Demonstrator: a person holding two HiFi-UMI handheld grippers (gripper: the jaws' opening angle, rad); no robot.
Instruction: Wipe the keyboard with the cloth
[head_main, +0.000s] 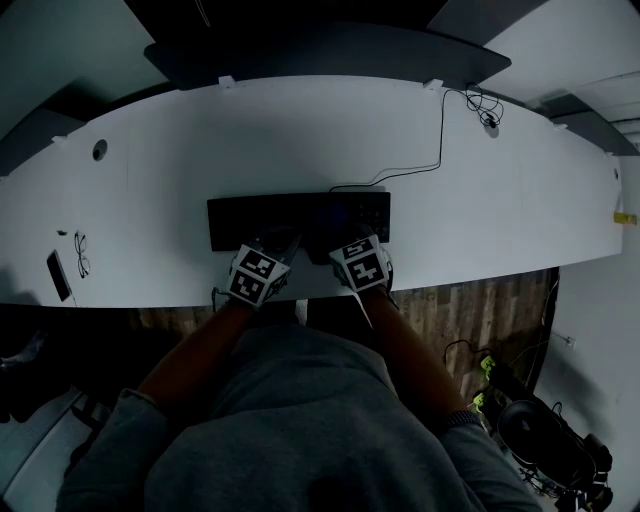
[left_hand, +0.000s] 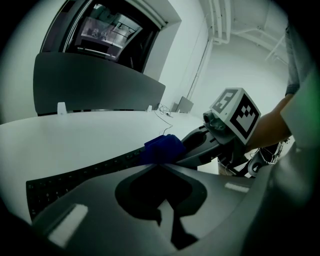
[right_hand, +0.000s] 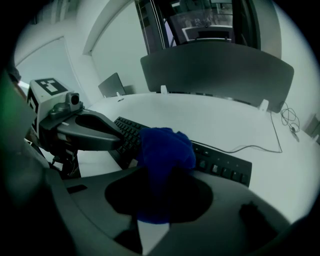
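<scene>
Bench (head_main: 300, 130): white and curved, and it carries everything here.
Far left: a phone (head_main: 58, 275) and glasses (head_main: 82, 252) lie well apart from the work.
Left tongs (left_hand: 156, 164): closed tip to tip, with nothing seen between them. The tips sit just beside the cloth's left edge, and I cannot tell whether they nip a corner of it.
Keyboard (head_main: 260, 220): black, in the middle of the bench. Its long axis runs left to right across the person, and both tongs come in over its near edge.
Cloth (right_hand: 165, 145): blue and bunched, resting on the keys between the two tongs.
Right tongs (right_hand: 165, 171): clamped on the cloth, whose bulk holds them slightly apart. A wad sticks out past the tips onto the keys.
Cable (head_main: 441, 140): runs from the keyboard's right end up to the far right of the bench.
Key relation: the cloth is already in the right tongs and lies right of the keyboard's centre, so more keys lie to its left than to its right.
Likely move: the right tongs sweep along the long axis, while the left tongs are placed to steady the keyboard.
</scene>
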